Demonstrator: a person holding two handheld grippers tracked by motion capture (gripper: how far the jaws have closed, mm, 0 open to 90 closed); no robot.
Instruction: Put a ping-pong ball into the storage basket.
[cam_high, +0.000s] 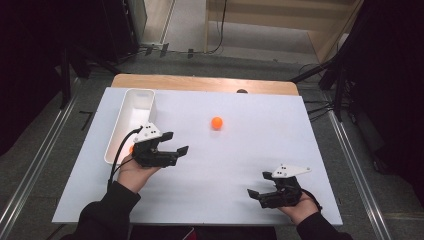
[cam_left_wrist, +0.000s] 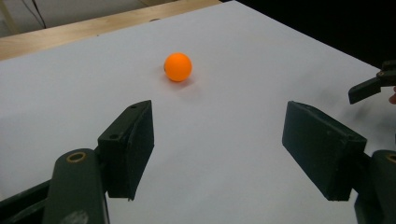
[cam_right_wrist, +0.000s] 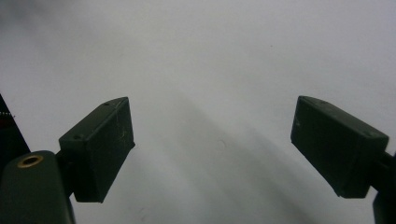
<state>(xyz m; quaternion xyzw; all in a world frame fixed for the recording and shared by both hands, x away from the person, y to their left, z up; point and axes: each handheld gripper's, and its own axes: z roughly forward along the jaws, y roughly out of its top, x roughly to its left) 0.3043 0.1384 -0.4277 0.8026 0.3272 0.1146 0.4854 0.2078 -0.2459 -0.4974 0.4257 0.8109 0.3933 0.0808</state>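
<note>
**Orange ball lies free, both grippers open**

White sheeting covers the table, with a wooden edge along the far side. An orange ball lies on the sheet towards the far middle, touching nothing. The left gripper sits near left, just beside a white tray, its jaws spread wide and empty; in the left gripper view the ball lies ahead of them, apart from both. The right gripper rests near right, well apart from the ball, jaws likewise spread and empty.
</note>
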